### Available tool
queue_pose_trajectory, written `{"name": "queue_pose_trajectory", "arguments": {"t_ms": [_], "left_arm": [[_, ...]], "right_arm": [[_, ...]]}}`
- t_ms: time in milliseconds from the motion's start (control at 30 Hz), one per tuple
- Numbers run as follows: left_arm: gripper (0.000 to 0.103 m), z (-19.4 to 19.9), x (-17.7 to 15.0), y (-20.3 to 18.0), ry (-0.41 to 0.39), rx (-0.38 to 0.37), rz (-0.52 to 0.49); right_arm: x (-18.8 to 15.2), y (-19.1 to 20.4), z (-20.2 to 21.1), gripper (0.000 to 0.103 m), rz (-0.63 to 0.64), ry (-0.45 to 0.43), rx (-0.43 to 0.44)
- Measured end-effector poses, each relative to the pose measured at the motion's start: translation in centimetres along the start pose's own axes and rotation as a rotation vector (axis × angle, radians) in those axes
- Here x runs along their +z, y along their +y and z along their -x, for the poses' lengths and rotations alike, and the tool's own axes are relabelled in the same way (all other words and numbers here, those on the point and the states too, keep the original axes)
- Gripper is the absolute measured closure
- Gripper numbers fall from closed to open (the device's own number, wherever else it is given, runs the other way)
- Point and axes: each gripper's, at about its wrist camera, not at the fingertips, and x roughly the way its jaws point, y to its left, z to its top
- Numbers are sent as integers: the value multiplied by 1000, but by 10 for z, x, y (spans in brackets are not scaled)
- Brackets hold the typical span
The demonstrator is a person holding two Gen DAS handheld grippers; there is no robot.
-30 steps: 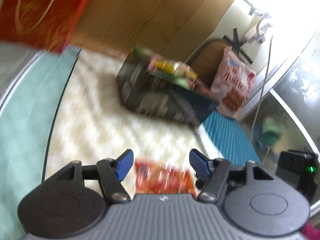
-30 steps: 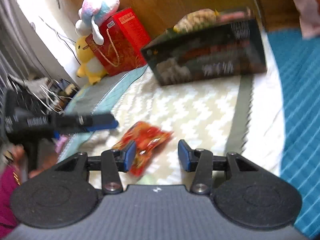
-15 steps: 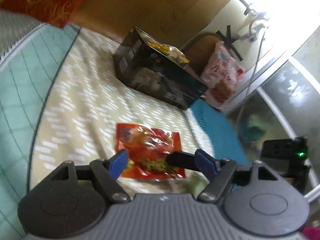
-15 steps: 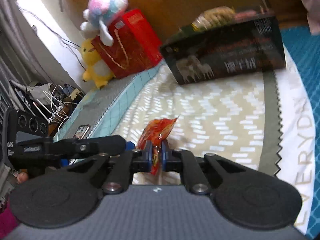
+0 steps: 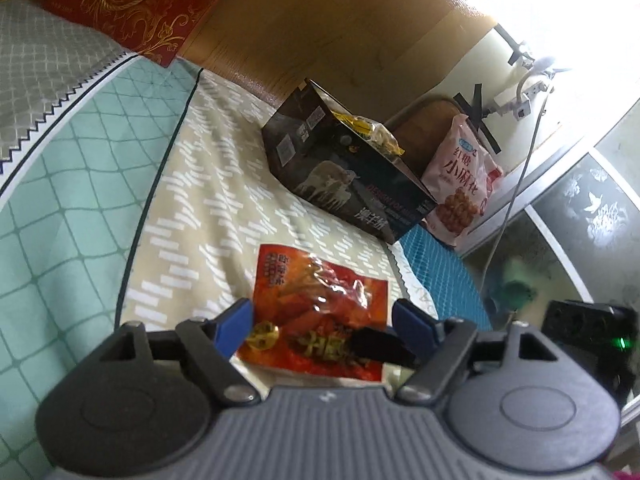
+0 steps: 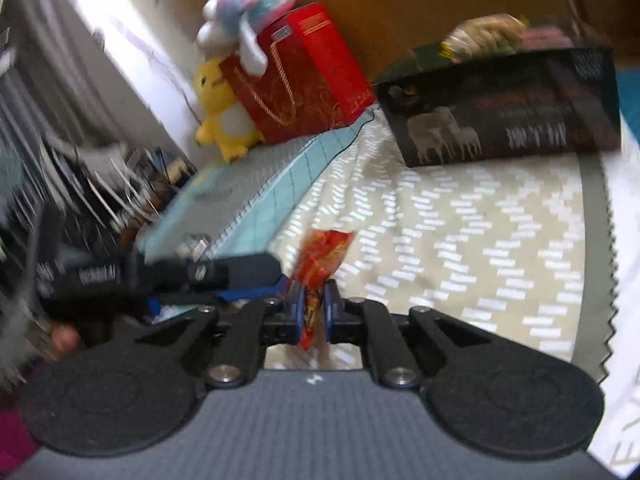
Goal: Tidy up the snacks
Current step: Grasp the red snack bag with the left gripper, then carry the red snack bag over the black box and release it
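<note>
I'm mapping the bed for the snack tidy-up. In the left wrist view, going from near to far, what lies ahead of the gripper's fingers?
Red snack packet → dark box holding snacks → pink snack bag standing behind the box's right end.

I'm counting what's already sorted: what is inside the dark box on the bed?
Crinkly yellow snack packets poke above the rim of the dark box. Whatever lies lower is hidden by its walls.
</note>
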Motion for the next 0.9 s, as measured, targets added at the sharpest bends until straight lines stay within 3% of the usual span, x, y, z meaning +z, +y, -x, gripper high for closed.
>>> {"name": "queue_pose_trajectory", "arguments": {"t_ms": [167, 300, 333, 367, 400, 467, 667, 800, 900], "left_arm": [[18, 4, 6, 9, -1, -26, 57], [17, -2, 10, 10, 22, -83, 99], [19, -5, 11, 8, 30, -107, 107], [29, -7, 13, 5, 35, -129, 110], [47, -10, 16, 2, 40, -151, 109], [68, -18, 24, -9, 51, -187, 93], [76, -45, 66, -62, 25, -148, -62], [76, -76, 101, -95, -16, -90, -189], [76, -111, 122, -107, -17, -28, -242]], "right_arm": [[5, -37, 25, 93, -281, -49, 173], [10, -50, 42, 93, -354, -104, 250], [13, -50, 45, 93, -345, -110, 245], [15, -50, 47, 93, -332, -117, 233], [20, -51, 51, 93, -321, -133, 217], [30, -55, 58, 93, -316, -158, 209], [82, -68, 78, 93, -204, -265, 121], [118, -82, 67, 92, -129, -283, 18], [133, -87, 52, 90, -27, -276, -120]]}}
